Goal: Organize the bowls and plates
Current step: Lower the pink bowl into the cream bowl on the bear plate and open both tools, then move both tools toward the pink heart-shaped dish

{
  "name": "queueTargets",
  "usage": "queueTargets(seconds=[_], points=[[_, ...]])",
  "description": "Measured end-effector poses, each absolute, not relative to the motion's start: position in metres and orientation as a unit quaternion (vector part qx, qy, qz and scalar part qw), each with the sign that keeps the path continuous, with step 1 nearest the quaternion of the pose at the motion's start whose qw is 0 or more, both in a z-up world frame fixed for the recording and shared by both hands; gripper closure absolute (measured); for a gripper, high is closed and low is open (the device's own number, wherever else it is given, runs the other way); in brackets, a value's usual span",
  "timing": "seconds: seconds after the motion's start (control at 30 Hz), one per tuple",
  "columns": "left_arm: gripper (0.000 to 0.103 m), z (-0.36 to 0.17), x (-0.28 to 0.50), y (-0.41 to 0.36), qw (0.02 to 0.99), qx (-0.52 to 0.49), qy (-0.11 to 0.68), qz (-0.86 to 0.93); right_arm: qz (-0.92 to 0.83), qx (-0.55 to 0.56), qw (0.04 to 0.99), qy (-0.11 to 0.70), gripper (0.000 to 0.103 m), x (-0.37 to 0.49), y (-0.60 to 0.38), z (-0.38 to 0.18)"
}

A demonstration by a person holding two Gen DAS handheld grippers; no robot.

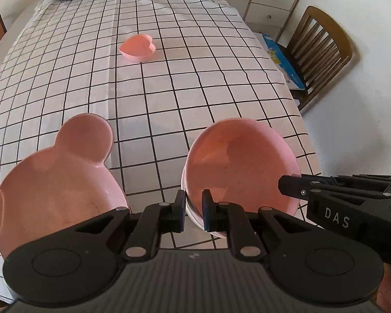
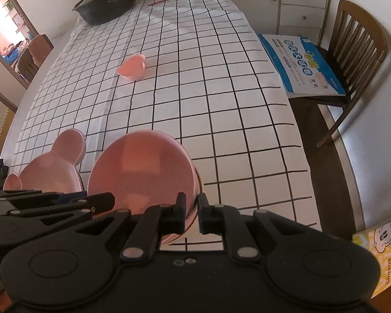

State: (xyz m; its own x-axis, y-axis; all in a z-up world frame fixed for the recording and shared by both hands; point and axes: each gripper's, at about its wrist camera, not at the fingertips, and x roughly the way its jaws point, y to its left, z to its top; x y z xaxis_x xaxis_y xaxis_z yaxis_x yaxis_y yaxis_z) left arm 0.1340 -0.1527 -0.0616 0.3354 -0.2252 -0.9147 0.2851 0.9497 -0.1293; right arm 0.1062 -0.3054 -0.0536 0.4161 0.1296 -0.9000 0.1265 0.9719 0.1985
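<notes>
1. We have the round pink bowl (image 1: 237,167) at the near end of the table (image 1: 195,83), held at two opposite spots of its rim and tipped so that its hollow faces the cameras.
2. Our left gripper (image 1: 194,208) is nearly pressed together, pinching the bowl's left rim between its pads; our right gripper (image 2: 192,212) pinches the right rim the same way, with only the wall of the bowl in the narrow gap.
3. In both views there seem to be layered edges at the bowl's lower rim, so it may be a nested stack rather than one bowl; we cannot tell for sure.
4. The bear-shaped plate (image 1: 57,182) lies flat just to the left of the bowl, apart from it. The heart-shaped bowl (image 1: 137,47) sits alone further up the table, well apart from both.
5. We judge the step in hand to be carrying or setting down the round bowl with both grippers, likely toward grouping the pink pieces together.
6. The next move calls for levelling the bowl, lowering it until its base sits flat on the checked cloth or on the plate, and only then letting both grippers spread, evenly, so it does not tip.
7. After that, the heart-shaped bowl remains to be fetched.
</notes>
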Motion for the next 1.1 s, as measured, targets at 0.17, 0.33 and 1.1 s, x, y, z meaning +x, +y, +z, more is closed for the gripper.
queueTargets(seconds=[0.17,0.33,1.1], points=[[0.091,-0.058,0.135,-0.151,0.822,0.032,0.547,-0.156,0.003,0.100,0.839,0.536,0.088,0.107,-0.302,-0.051],[0.091,-0.046,0.135,-0.146,0.829,0.033,0.535,-0.157,0.010,0.092,0.843,0.530,0.084,0.109,-0.302,-0.042],[0.035,0.003,0.194,-0.113,0.875,0.004,0.466,-0.133,0.067,0.059,0.869,0.487,0.039,0.177,-0.299,0.007]])
